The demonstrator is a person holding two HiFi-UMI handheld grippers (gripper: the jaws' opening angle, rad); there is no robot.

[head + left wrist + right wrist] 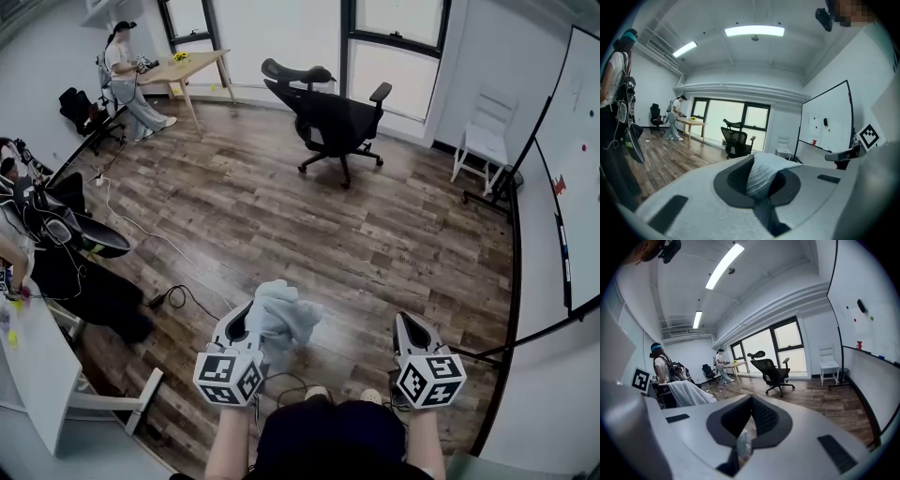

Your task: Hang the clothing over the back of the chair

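Clothing [283, 314]: pale grey bundle, lower centre of head view, off floor.
L gripper [246, 323]: jaws clamped on clothing.
R gripper [406, 323]: lower right, jaws together, nothing gripped.
Office chair [333, 122]: black, upper centre, well apart from clothing.

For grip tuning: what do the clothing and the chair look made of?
Clothing: soft pale grey fabric, matte, probably knit; it bunches in folds, with fine ribbing. Chair: matte black, back perhaps mesh or fabric on a hard frame; too far to tell.
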